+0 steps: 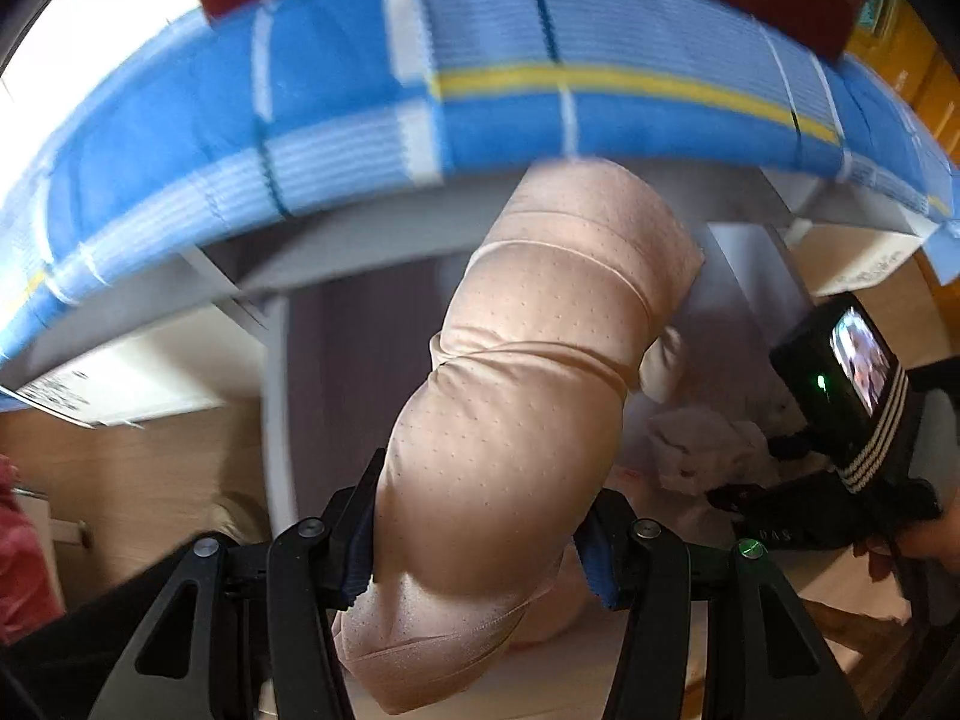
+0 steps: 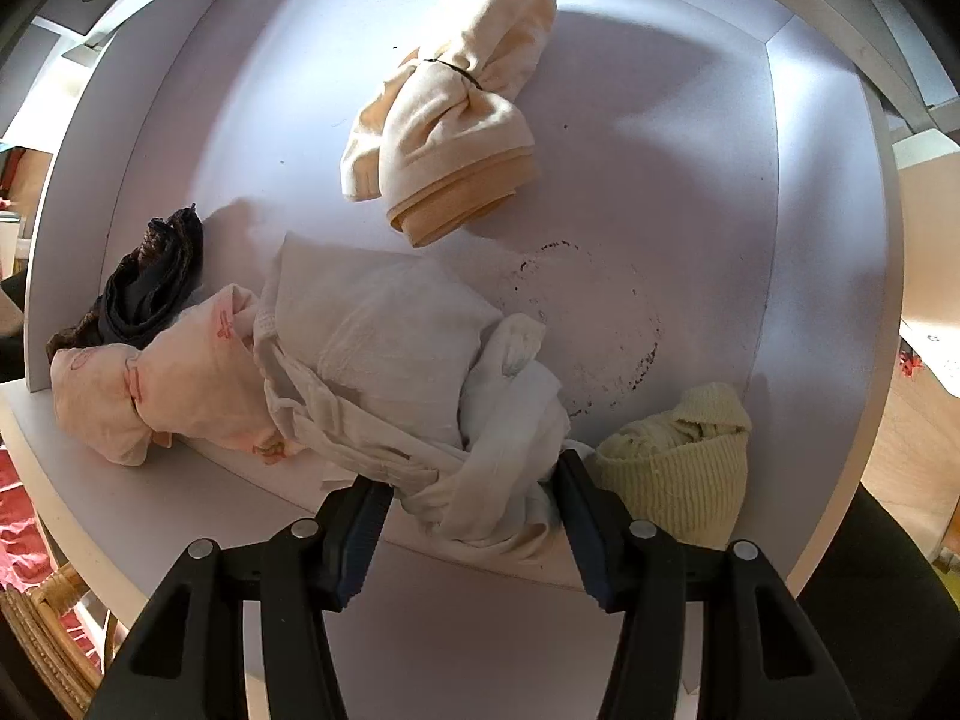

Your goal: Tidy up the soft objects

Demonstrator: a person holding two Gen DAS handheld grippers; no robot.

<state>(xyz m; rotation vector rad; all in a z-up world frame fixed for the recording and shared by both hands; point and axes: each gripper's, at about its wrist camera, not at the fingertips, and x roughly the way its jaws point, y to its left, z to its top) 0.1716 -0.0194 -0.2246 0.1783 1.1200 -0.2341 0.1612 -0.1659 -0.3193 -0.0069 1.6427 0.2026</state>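
both jaws are clamped on cloth. left gripper (image 1: 480, 546) squeezes a rolled beige garment (image 1: 540, 360), lifted in front of a blue checked bed cover (image 1: 540, 48). right gripper (image 2: 474, 531) pinches a white bundle (image 2: 414, 372) at the near edge of a white shelf (image 2: 690, 180), with a pink roll (image 2: 174, 384) left, a yellow knit (image 2: 678, 468) right and a cream roll (image 2: 450, 120) farther back.

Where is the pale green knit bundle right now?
Right wrist view, lower right: the pale green knit bundle lies on the white shelf, beside the white cloth.
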